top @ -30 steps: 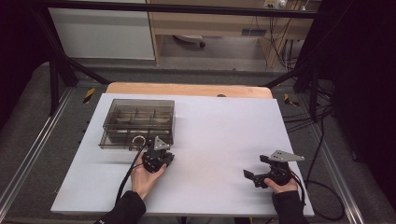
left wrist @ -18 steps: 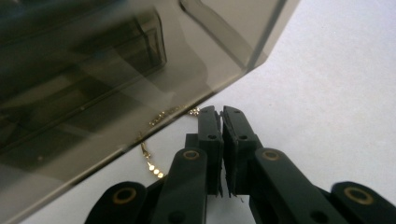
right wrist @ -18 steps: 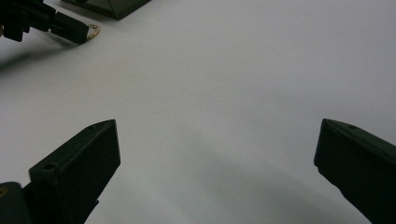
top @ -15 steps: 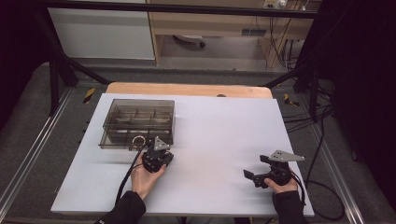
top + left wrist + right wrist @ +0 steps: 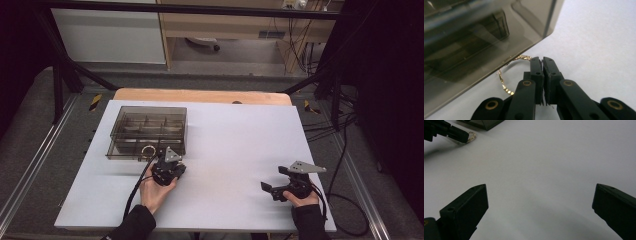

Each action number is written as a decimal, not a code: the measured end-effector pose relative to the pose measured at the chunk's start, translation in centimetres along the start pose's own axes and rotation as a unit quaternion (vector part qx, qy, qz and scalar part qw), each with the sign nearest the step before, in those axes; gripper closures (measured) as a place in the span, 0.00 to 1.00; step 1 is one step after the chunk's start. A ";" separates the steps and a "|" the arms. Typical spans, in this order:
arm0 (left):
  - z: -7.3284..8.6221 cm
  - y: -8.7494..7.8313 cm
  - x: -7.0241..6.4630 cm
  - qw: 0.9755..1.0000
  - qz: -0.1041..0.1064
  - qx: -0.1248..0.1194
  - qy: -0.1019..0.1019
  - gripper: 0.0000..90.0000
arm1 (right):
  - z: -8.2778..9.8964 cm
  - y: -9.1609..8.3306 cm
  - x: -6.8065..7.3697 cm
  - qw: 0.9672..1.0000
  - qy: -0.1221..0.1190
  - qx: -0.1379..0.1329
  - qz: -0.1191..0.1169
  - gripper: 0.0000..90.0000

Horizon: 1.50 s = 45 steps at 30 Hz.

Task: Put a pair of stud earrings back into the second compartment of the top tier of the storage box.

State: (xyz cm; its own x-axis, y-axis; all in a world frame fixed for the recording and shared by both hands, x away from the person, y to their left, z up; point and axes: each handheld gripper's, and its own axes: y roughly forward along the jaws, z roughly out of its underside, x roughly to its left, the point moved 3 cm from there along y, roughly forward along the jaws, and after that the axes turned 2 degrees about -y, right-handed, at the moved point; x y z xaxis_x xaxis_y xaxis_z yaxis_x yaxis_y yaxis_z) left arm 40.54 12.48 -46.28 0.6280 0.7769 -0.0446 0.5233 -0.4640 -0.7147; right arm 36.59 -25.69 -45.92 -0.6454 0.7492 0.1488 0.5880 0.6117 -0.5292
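Now your left gripper [image 5: 542,60] has its jaws pinched together on the gold bracelet [image 5: 506,75] beside the smoky box [image 5: 147,131]; your right gripper [image 5: 270,189] gapes wide, holding nothing.

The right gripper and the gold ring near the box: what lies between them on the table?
Nothing: in the right gripper view, bare white table runs from the right gripper to the gold ring.
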 end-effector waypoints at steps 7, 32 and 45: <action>0.0 -0.8 -0.3 1.000 0.007 -0.005 0.009 0.96 | 0.0 0.0 0.0 1.000 0.000 -0.001 0.000 0.01; 0.9 -3.6 -1.2 0.999 0.032 -0.013 0.023 0.96 | 0.0 0.1 0.0 1.000 0.001 0.000 0.001 0.01; 1.5 -4.9 -1.2 0.999 0.039 -0.021 0.020 0.96 | 0.0 0.1 0.0 1.000 0.000 0.000 0.001 0.01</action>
State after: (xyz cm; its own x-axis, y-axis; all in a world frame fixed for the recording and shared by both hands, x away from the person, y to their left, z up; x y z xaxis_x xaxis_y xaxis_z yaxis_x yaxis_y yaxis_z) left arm 36.39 14.46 -43.73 0.6899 0.7206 -0.0694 0.4957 -0.5401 -0.6802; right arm 36.60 -25.63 -45.96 -0.6443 0.7503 0.1481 0.5893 0.6105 -0.5291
